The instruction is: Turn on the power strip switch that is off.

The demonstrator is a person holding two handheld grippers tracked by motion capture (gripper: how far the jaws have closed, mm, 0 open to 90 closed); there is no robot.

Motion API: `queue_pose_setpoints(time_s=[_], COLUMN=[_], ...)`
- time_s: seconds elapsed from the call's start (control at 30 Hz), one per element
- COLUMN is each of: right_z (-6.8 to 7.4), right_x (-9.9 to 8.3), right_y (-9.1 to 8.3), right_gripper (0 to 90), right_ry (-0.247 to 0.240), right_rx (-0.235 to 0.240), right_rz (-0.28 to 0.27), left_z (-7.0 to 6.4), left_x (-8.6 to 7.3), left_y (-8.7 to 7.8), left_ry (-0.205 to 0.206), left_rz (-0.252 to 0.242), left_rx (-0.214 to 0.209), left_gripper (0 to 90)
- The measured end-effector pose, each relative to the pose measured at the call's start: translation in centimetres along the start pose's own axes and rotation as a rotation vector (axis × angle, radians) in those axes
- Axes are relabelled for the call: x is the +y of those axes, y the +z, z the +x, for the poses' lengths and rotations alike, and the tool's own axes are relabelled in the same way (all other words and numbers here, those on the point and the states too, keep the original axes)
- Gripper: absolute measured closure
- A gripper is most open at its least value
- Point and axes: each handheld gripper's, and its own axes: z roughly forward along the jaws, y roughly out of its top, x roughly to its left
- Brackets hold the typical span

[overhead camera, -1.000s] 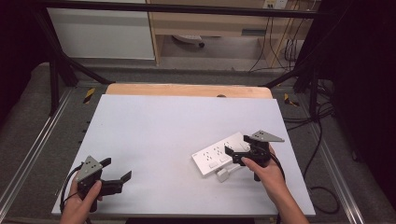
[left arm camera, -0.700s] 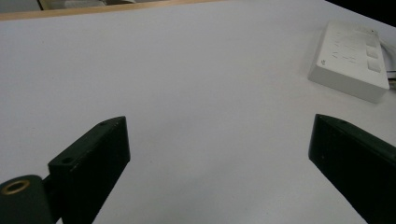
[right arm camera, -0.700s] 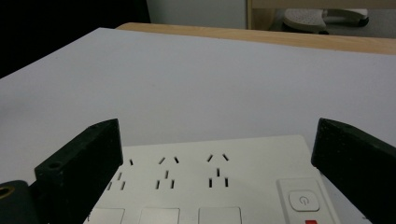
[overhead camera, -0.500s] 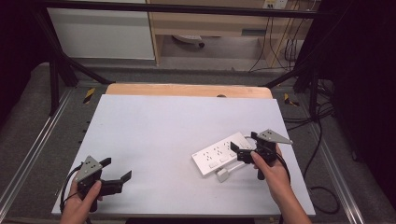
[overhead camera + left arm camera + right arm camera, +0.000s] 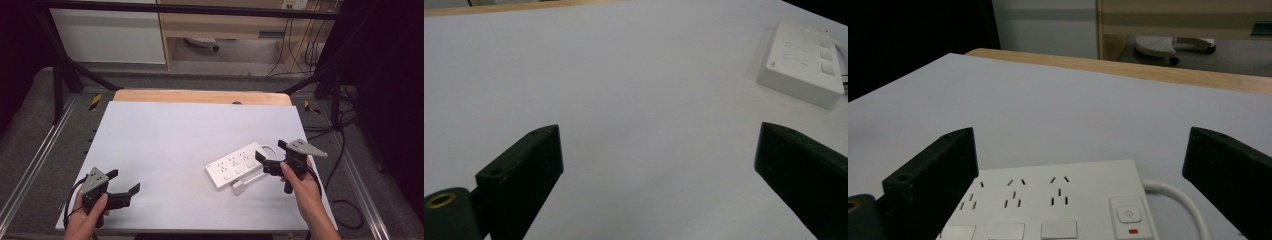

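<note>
A white power strip [image 5: 237,164] lies flat on the white table [image 5: 180,140], right of centre, with its white cable [image 5: 270,148] looping off the far end and its plug [image 5: 239,187] beside the near edge. My right gripper [image 5: 270,151] hovers just right of the strip's end, open, with nothing between the jaws. In the right gripper view the power strip [image 5: 1058,205] and its switch end lie low between the wide jaws of the right gripper [image 5: 1080,145]. My left gripper [image 5: 123,181] is open at the near left corner. In the left gripper view the power strip [image 5: 801,65] lies far off beyond the left gripper [image 5: 656,135].
A wooden strip [image 5: 200,96] runs along the table's far edge. Black frame legs and dangling cables [image 5: 345,130] stand right of the table. A cabinet [image 5: 110,30] and shelf sit on the floor beyond.
My right gripper has drawn back to the right, off the power strip's end. The strip has stayed about where it was. The left gripper has not moved.
</note>
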Motion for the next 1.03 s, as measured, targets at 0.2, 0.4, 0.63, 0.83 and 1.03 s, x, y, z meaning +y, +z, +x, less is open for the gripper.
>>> queue_pose_setpoints(time_s=[0.2,0.4,0.63,0.83,1.03], right_z=[-0.6,-1.2,-2.2,-3.1,-3.8], right_x=[0.1,-0.2,-1.5,-3.9,-7.5], right_y=[-1.4,-2.8,-4.1,-4.5,-3.5], right_gripper=[1.7,1.7,1.7,2.1,2.9], right_ry=[-0.002,-0.005,-0.036,-0.026,-0.018], right_rx=[-0.032,-0.053,-0.103,-0.111,-0.096], right_rz=[-0.019,-0.027,-0.006,0.032,0.181], left_z=[0.0,0.1,0.2,0.2,0.1], left_x=[0.0,0.0,0.0,-0.1,0.0], left_y=[0.0,0.1,0.1,0.1,0.2], left_ry=[0.014,0.003,0.0,0.0,0.009], left_rz=[0.011,0.011,0.008,0.007,0.016], left_rx=[-0.01,-0.015,-0.015,-0.017,-0.015], left_gripper=[5.6,5.6,5.7,5.7,5.7])
